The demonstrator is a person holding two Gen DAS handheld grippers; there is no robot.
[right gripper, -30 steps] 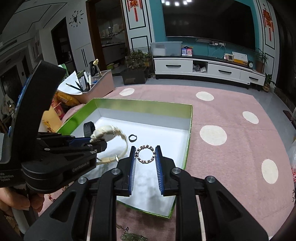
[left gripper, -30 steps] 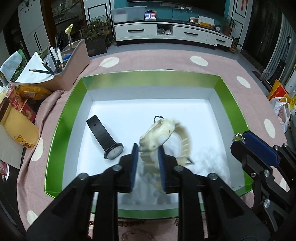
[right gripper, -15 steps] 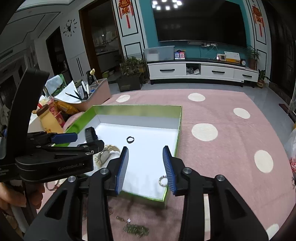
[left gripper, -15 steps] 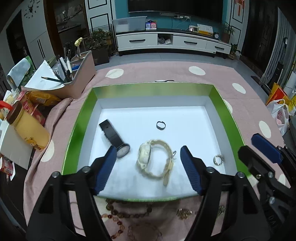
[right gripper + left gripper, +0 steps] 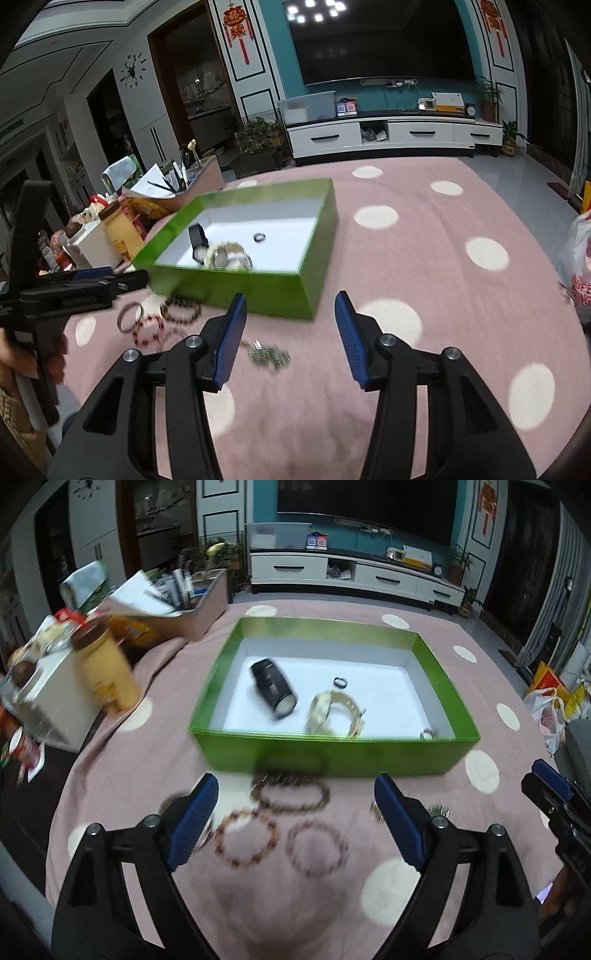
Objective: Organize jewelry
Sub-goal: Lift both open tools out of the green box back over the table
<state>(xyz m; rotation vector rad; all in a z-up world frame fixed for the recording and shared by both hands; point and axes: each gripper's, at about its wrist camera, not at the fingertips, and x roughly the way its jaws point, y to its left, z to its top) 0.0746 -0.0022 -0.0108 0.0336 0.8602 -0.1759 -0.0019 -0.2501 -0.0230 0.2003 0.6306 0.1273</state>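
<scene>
A green box (image 5: 332, 755) with a white floor holds a black watch (image 5: 273, 688), a cream watch (image 5: 332, 712), a small dark ring (image 5: 340, 682) and a small beaded ring (image 5: 426, 733). In front of the box, beaded bracelets (image 5: 290, 794) (image 5: 245, 836) (image 5: 317, 847) lie on the pink cloth. My left gripper (image 5: 295, 812) is open and empty above the bracelets. My right gripper (image 5: 290, 328) is open and empty over the cloth, right of a silvery chain (image 5: 267, 356). The box (image 5: 236, 288) and the left gripper (image 5: 85, 286) also show in the right wrist view.
A yellow bottle (image 5: 103, 672), a white box (image 5: 51, 698) and a tray of pens and papers (image 5: 173, 602) stand left of the green box. A silver bangle (image 5: 129, 317) lies by the bracelets. A plastic bag (image 5: 576, 266) sits at the far right.
Both grippers let go of their pieces in the box, opened wide and pulled back out of it. They now hang over the cloth in front of the box.
</scene>
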